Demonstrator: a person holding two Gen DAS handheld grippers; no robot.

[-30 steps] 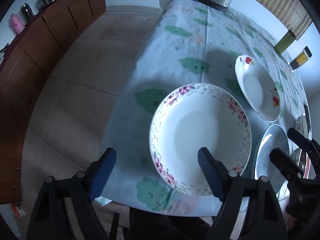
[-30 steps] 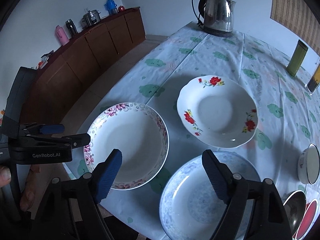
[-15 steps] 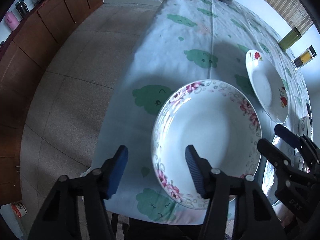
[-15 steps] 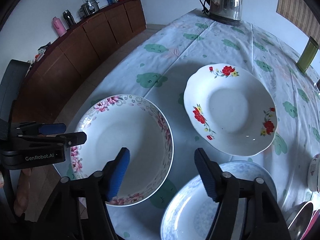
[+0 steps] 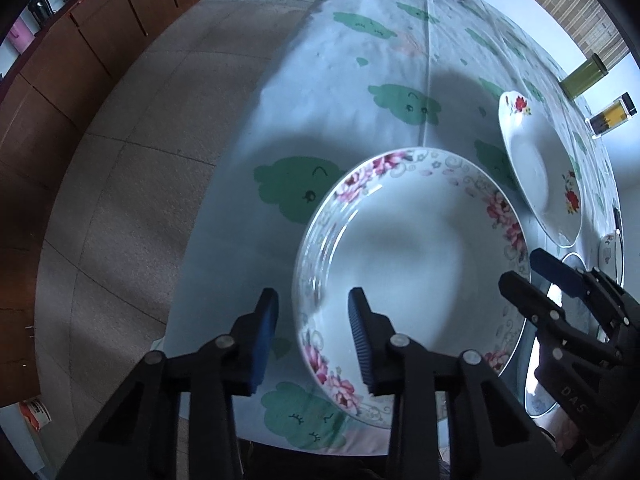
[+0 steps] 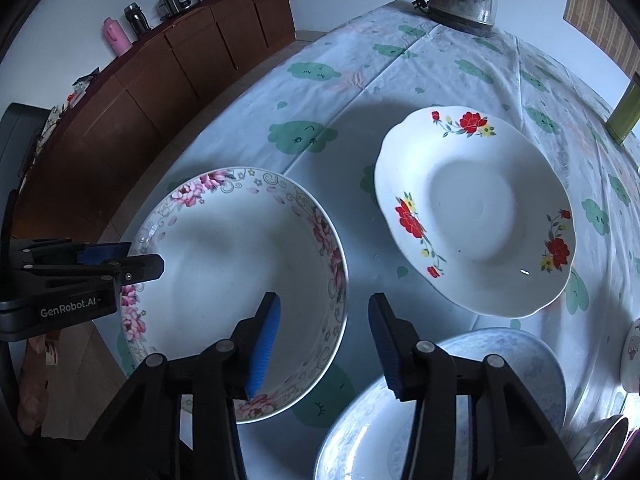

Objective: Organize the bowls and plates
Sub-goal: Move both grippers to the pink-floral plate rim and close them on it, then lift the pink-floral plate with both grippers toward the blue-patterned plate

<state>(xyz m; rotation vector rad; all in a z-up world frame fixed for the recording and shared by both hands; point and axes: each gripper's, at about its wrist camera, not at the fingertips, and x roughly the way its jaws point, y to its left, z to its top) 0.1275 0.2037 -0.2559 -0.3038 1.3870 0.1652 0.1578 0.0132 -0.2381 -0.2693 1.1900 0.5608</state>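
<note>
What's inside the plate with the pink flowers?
Nothing lies in the pink-flowered plate: its white middle is bare. One blue pad of each gripper, left gripper and right gripper, reaches over its rim. The cloth beneath it is hidden.

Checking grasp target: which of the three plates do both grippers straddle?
The pink-flowered plate: each gripper has one finger inside its rim. The red-flowered plate and blue plate sit clear.
</note>
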